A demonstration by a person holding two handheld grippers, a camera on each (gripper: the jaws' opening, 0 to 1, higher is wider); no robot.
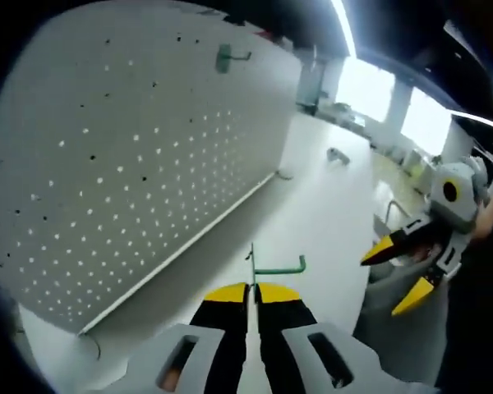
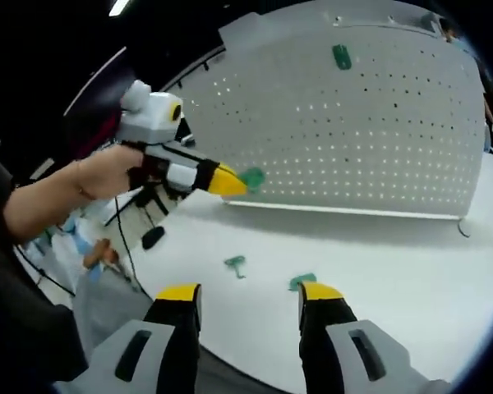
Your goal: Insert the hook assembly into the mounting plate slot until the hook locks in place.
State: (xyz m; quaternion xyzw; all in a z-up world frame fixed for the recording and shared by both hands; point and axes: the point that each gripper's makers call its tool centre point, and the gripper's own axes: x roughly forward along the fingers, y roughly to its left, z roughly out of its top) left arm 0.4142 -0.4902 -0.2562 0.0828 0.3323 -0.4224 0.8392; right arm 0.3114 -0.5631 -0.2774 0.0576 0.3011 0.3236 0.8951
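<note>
A white table (image 2: pixel 411 271) is carrying an upright pegboard (image 2: pixel 361 123) standing along its far side. Two green hooks (image 2: pixel 235 263) (image 2: pixel 301 281) are lying loose near its front edge.

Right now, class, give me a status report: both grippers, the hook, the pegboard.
Left gripper shut on green hook, off the pegboard. Right gripper open, empty. One hook already mounted; nothing blocking.

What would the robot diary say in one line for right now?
left tongs: shut on green hook | right tongs: open | pegboard: one hook mounted | two spare hooks on table
</note>
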